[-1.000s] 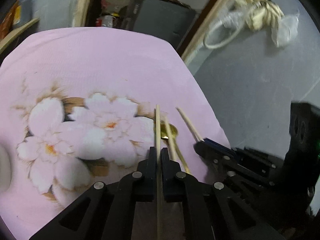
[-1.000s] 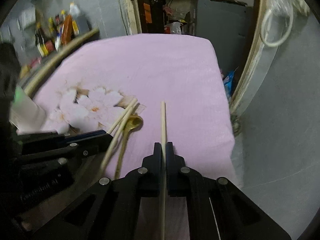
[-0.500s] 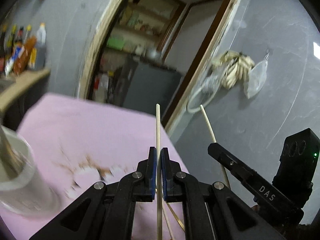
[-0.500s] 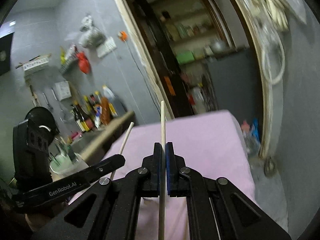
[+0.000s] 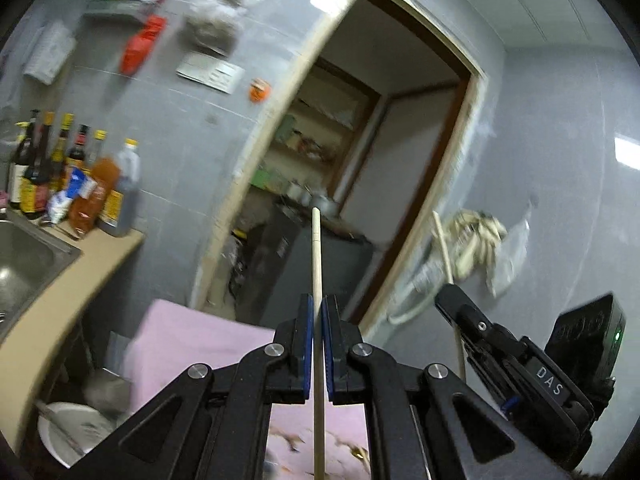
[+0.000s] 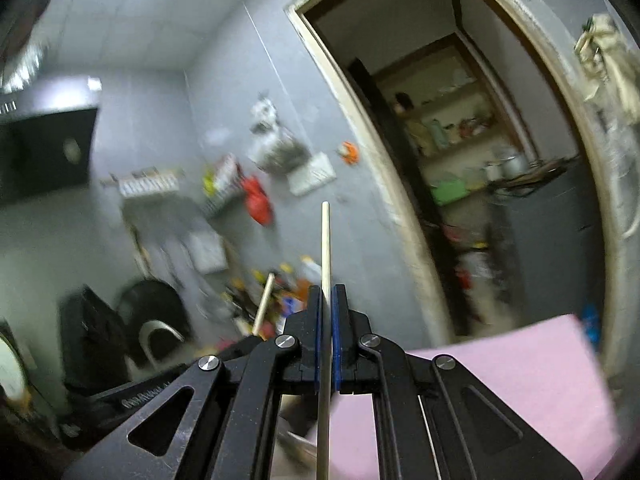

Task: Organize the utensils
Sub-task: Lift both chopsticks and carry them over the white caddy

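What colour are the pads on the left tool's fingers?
Blue pads, clamped on a pale wooden chopstick; clearest in the left wrist view.

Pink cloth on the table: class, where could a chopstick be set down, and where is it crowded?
Free: the pink cloth toward its far edge by the doorway. Crowded: the counter end, with bottles beside the sink.

The left gripper [image 5: 316,312] clamps a wooden chopstick [image 5: 317,256] pointing at an open doorway [image 5: 360,184]. At right, the right gripper [image 5: 450,294] grips a second chopstick [image 5: 443,248]. Sauce bottles [image 5: 72,176] line the counter [image 5: 68,284] above the pink cloth [image 5: 192,340].
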The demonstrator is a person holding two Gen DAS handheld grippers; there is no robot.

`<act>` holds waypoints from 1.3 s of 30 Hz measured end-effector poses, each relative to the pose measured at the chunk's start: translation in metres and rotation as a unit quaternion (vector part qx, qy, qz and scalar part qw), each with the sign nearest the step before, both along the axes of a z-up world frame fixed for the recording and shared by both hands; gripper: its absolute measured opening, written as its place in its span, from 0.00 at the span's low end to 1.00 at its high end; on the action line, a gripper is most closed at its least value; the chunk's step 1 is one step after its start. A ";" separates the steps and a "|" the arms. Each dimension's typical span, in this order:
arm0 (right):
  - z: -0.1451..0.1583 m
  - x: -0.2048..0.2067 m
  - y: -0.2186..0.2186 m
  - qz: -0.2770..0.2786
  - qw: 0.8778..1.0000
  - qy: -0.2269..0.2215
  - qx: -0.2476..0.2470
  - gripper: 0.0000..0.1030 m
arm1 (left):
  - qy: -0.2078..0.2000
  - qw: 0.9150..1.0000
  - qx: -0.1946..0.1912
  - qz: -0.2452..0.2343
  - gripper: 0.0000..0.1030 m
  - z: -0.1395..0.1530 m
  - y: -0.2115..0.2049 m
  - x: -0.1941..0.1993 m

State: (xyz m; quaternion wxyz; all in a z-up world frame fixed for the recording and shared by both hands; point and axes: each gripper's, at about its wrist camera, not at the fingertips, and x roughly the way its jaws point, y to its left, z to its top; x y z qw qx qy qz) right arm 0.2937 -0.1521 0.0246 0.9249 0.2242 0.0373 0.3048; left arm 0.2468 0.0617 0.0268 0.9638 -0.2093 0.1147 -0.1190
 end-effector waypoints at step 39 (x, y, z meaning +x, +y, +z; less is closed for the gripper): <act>-0.105 0.000 0.109 -0.085 0.992 -0.072 0.054 0.04 | -0.098 0.981 -0.006 0.170 0.05 -0.086 0.083 -0.018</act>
